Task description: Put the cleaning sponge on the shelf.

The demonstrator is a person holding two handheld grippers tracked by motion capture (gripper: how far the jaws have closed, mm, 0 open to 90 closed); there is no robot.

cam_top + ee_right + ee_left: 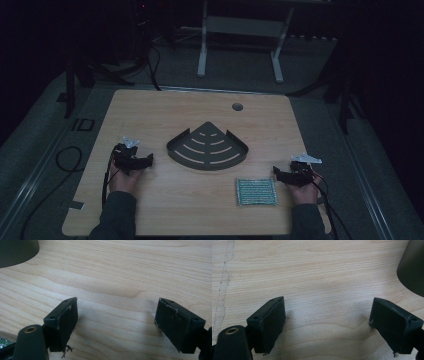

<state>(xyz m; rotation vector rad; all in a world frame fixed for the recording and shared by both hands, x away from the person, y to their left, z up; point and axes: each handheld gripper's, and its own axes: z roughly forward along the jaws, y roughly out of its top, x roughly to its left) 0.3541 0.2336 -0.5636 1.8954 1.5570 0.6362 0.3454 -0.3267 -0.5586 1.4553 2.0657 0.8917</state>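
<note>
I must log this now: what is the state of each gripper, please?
Left gripper: open, holding nothing, only bare table between the jaws.
Right gripper: open, holding nothing, above bare wood.

1. My left claw is black, with a pale three-cornered plate on top.
2. My right claw is black too, with the same pale plate.
3. Each claw has two blocky black jaws with flat pads; small screw holes sit on their upper edges.
4. A brass-ringed hole shows on each claw's body.
5. Black cables trail from both claws.
6. My sleeves are dark grey-green.
</note>
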